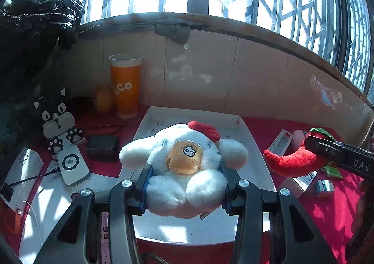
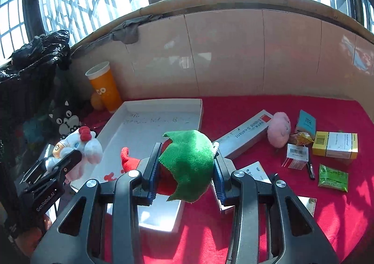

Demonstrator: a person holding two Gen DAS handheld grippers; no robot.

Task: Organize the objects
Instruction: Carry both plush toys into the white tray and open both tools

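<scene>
My left gripper (image 1: 185, 175) is shut on a white plush dog (image 1: 184, 161) with a red bow and an orange muzzle, held over the white tray (image 1: 252, 147). In the right wrist view that same dog (image 2: 77, 144) hangs at the tray's left edge in the left gripper (image 2: 67, 161). My right gripper (image 2: 185, 165) is shut on a red plush chili pepper with a green cap (image 2: 189, 161), above the tray's near right corner (image 2: 163, 217). From the left wrist view the chili (image 1: 292, 161) shows at the right, clamped in the right gripper (image 1: 313, 149).
On the red cloth (image 2: 257, 104) lie a long sealant box (image 2: 245, 135), a pink plush (image 2: 279, 133), several small boxes (image 2: 334, 144) and a green packet (image 2: 333, 177). An orange cup (image 1: 126, 86), a black cat figure (image 1: 56, 121) and a white device (image 1: 72, 165) stand at the left. A tiled wall runs behind.
</scene>
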